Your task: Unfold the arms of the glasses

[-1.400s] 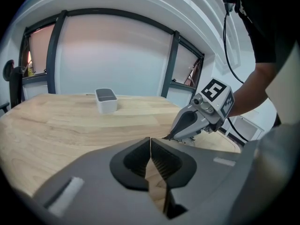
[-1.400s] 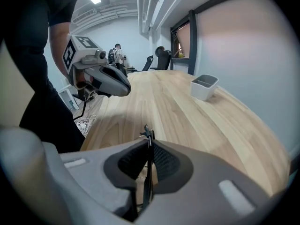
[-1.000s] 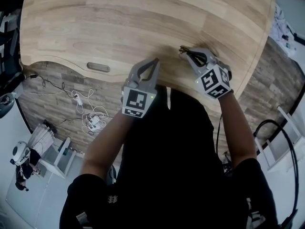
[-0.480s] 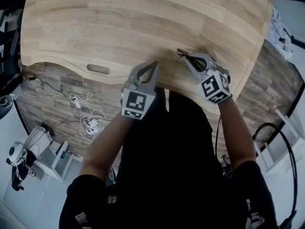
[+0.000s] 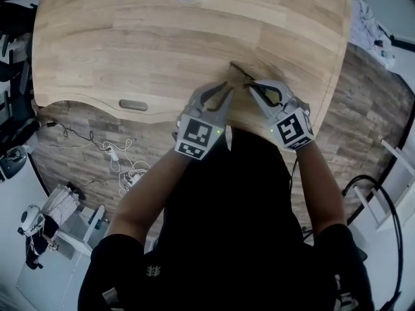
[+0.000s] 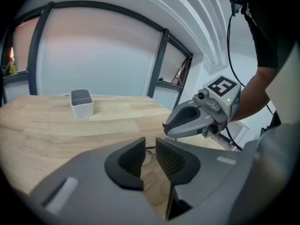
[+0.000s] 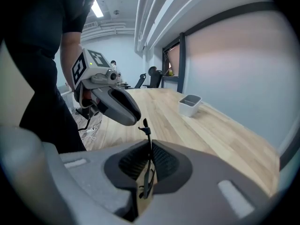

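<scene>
Fingers (image 7: 165, 161) of our right gripper (image 7: 149, 165) have just closed on thin black glasses (image 7: 148, 143); our narrowly open, empty left gripper (image 6: 150, 145) must next catch an arm.

Black short-sleeved shirt (image 5: 227, 232); grey left gripper (image 5: 225, 89) and right gripper (image 5: 253, 88), each bearing a black-and-white marker cube (image 5: 196, 137).

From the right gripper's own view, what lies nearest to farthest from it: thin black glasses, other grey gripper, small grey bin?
1. Thin black glasses, between its jaws.
2. Grey left gripper, ahead-left.
3. Small grey bin, far ahead-right.
</scene>
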Available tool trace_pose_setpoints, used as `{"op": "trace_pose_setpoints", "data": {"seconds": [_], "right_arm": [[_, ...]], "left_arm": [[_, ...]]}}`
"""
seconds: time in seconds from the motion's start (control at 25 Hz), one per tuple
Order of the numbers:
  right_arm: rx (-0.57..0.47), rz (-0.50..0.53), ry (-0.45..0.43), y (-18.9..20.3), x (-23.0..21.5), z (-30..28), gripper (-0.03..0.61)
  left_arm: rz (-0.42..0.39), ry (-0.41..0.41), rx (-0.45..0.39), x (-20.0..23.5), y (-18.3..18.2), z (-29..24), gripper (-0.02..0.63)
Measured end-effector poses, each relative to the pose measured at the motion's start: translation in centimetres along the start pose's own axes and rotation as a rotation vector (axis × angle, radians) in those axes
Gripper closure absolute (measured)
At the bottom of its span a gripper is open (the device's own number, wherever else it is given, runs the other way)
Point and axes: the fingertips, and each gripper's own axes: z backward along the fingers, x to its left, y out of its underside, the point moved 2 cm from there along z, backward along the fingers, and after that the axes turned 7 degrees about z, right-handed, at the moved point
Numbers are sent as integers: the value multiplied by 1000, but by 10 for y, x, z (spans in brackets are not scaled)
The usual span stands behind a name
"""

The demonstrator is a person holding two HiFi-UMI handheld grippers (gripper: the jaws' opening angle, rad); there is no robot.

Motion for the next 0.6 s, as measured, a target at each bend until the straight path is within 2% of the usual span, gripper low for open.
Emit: {"op": "trace_pose_setpoints", "data": {"seconds": [0.08,0.2,0.4,0.6], "right_arm": [[-19,-7,17,2,-1,7,561],[-46,-21,47,4,-4,13,561],[-42,-73,78,16,-9,22,561],[-64,-76,90,13,-13,25,561]], "left_arm": [[4,50,10,-12,-4,-9,518],[-8,99,29,-27,-10,-22,519],[-25,154,28,-44,-21,-34,526],[-16,191,10,-50,-31,-35,528]]}}
